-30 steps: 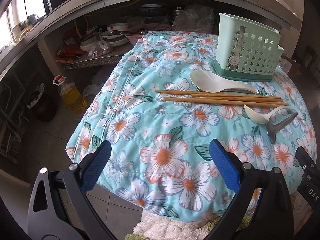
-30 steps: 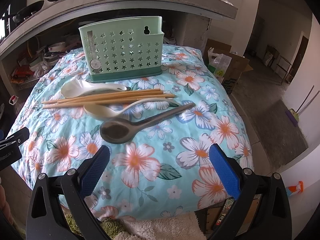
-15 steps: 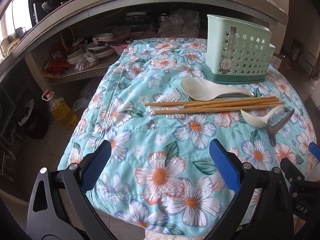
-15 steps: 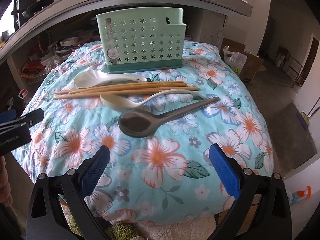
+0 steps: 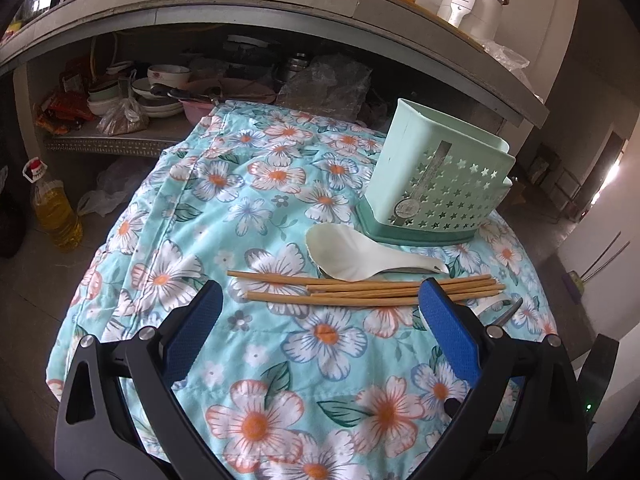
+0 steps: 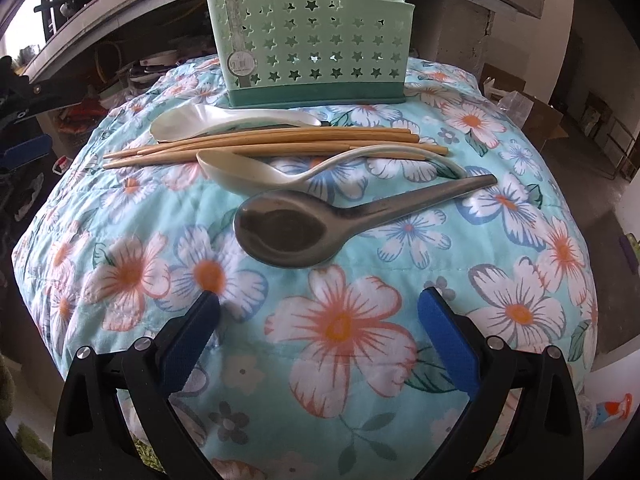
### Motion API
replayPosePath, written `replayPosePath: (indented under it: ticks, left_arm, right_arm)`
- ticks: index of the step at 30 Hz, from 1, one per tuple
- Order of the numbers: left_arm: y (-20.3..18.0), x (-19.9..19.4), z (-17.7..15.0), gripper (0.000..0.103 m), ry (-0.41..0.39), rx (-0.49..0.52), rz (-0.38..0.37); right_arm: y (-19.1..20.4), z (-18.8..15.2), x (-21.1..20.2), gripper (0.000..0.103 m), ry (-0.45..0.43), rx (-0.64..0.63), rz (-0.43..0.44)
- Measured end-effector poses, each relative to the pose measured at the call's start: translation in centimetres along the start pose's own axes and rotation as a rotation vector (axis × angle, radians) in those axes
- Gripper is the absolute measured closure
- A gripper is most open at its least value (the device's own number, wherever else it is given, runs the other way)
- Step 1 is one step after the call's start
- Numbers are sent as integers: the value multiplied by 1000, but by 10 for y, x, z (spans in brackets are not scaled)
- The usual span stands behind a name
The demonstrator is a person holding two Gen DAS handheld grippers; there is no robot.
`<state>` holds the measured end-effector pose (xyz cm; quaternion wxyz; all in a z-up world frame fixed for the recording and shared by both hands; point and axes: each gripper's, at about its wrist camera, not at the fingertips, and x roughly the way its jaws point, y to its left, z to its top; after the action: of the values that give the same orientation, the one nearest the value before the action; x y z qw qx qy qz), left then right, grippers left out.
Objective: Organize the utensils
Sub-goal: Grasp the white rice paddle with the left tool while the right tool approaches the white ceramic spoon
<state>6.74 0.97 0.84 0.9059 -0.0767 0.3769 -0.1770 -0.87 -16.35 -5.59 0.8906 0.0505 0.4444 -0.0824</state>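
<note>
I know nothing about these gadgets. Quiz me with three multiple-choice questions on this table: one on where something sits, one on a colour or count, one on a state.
1. Where is the green holder?
A. behind the chopsticks
B. on the floor
C. between the two spoons

2. What colour is the spoon nearest the right gripper?
A. red
B. dark grey
C. yellow

3. The left gripper is:
A. shut on a spoon
C. shut on chopsticks
B. open

Key: 1 A, it stands beyond them; 2 B, its bowl is dark; 3 B, fingers wide apart, holding nothing.
</note>
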Motion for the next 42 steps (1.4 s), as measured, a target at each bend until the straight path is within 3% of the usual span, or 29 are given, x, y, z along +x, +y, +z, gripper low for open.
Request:
replayPosePath:
  ticks: [17, 21, 25, 30, 37, 39, 42]
  left_arm:
    - [7, 27, 29, 9, 8, -126, 31]
    - [7, 33, 39, 10, 28, -127, -3]
    - [2, 55, 45, 31, 107, -122, -36]
    - [5, 88, 48, 58, 205, -127, -5]
    - [16, 121, 46, 76, 328, -145, 0]
    - [19, 124, 44, 85, 342, -151, -11]
    - [22, 123, 43, 90, 335, -162, -34]
  right_arm:
    - [-19, 3, -6, 6, -13, -96, 177]
    - [-22, 9, -13, 9, -41, -103, 226]
    - [-24, 17, -21, 13, -81, -105, 256]
    - [-22, 23, -28, 21, -109, -125, 268]
    - [-13, 27, -29, 28, -118, -176, 261]
    - [-10, 28, -28, 31, -115, -180, 259]
    - [-7, 29, -29, 34, -115, -188, 251]
